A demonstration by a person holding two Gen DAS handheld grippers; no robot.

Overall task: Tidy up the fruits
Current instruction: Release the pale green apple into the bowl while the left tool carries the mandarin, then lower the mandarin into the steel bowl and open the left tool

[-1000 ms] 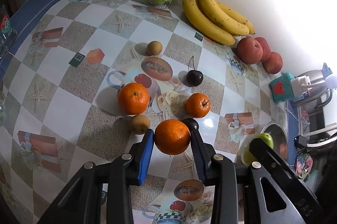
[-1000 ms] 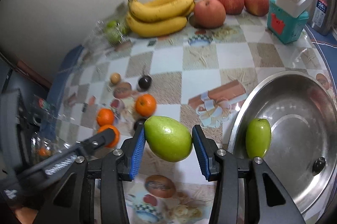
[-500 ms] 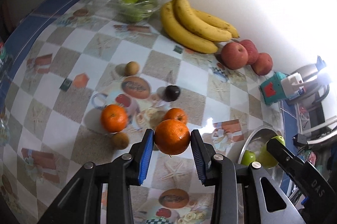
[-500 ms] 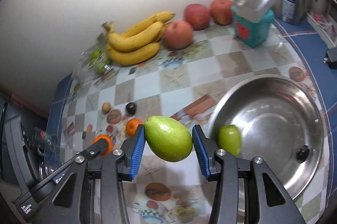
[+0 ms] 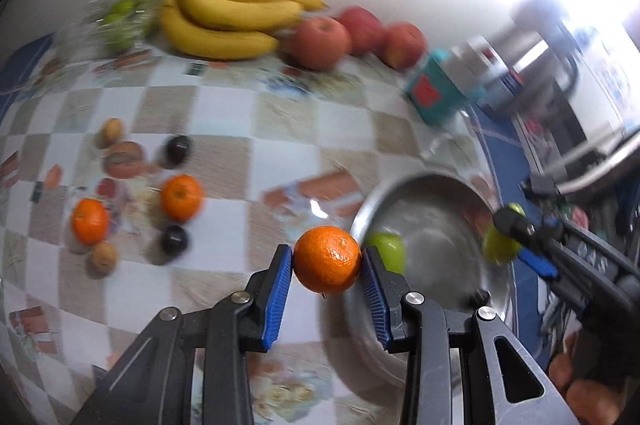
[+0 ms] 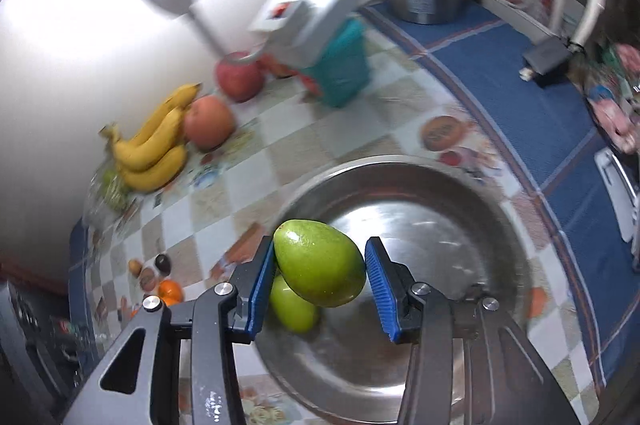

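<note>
Two fruits were gripped: the left gripper (image 5: 326, 261) held a firm orange (image 5: 327, 259) across its middle, while the right gripper (image 6: 320, 275) pinched a smooth, likely slippery mango (image 6: 320, 273) above the steel bowl (image 6: 500, 193).

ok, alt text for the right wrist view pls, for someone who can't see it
The right gripper holds a green mango between blue pads above a steel bowl, where a second green fruit already lies. Bananas and red apples sit by the wall on a checkered tablecloth.
</note>
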